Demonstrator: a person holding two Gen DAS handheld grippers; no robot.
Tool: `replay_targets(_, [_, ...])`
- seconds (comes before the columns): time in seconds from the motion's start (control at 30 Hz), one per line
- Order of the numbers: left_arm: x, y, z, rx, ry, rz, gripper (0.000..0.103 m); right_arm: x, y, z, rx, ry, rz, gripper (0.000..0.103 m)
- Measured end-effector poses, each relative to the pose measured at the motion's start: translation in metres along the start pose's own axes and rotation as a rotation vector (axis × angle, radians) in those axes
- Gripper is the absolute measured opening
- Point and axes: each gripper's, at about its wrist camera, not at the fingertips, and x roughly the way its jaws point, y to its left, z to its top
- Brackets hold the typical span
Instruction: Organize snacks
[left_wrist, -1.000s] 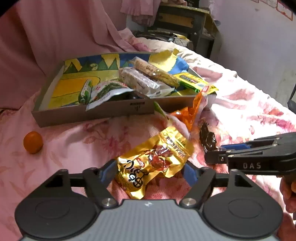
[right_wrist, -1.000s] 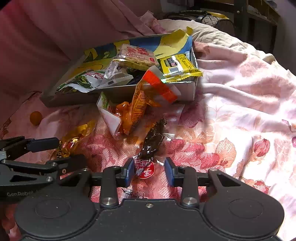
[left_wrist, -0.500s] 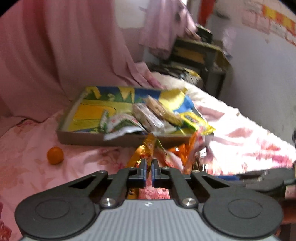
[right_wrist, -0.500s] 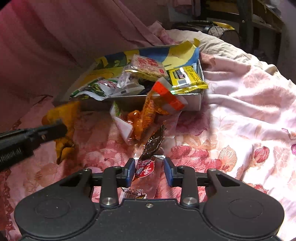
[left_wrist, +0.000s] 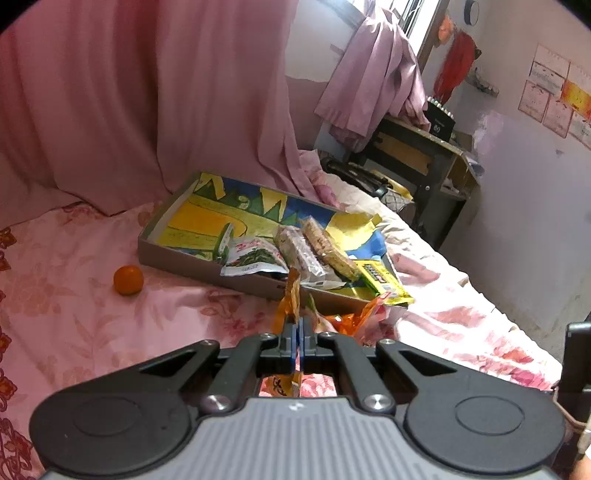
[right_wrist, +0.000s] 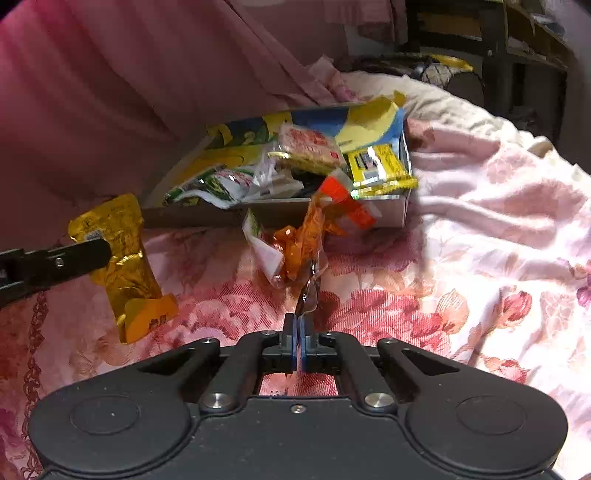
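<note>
The left gripper (left_wrist: 297, 332) has its jaws pressed together on the gold snack packet (left_wrist: 291, 295), which stands edge-on between the blue pads in its own view. From the right wrist the same gold snack packet (right_wrist: 125, 266) hangs clear of the bedspread, pinched near its upper end by the left gripper (right_wrist: 99, 253), its lower orange corner dangling.

The right gripper (right_wrist: 298, 328) has just closed its jaws, and they now pinch the clear dark snack pouch (right_wrist: 306, 291) by its near end; the pouch rises edge-on from the pads, its far end near the loose pile in front of the box.

That pile is the orange wrappers (right_wrist: 306, 236), lying on the floral bedspread (right_wrist: 461, 258) against the near wall of the cardboard box (right_wrist: 207, 218). Inside the box, toward its right end, lie a green packet (left_wrist: 255, 254), two clear-wrapped biscuit bars (left_wrist: 310, 247) and a yellow packet (left_wrist: 384, 282) that overhangs the near corner; the left part of its printed floor (left_wrist: 192, 221) is bare.

An orange fruit (left_wrist: 127, 280) sits on the bedspread, apart from the box at its left end. A pink curtain (left_wrist: 129, 92) hangs behind
</note>
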Motion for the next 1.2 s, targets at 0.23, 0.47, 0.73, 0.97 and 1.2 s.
replay_targets(0.23, [-0.004, -0.012, 0.002, 0.015, -0.037, -0.035, 0.0, -0.032, 0.006, 0.0, -0.046, -0.103, 0.008, 0.0])
replay_targets(0.47, [-0.009, -0.015, 0.011, 0.001, -0.096, -0.05, 0.0, -0.052, 0.007, 0.006, -0.049, -0.221, 0.007, 0.0])
replay_targets(0.73, [-0.001, -0.014, 0.037, -0.022, -0.161, -0.059, 0.0, -0.061, 0.0, 0.016, -0.016, -0.313, 0.011, 0.0])
replay_targets(0.97, [0.017, -0.013, 0.065, -0.005, -0.21, -0.076, 0.0, -0.054, 0.0, 0.04, -0.048, -0.385, -0.006, 0.0])
replay_targets(1.2, [0.053, -0.003, 0.083, -0.025, -0.236, -0.104, 0.0, -0.028, -0.009, 0.074, -0.057, -0.437, -0.038, 0.0])
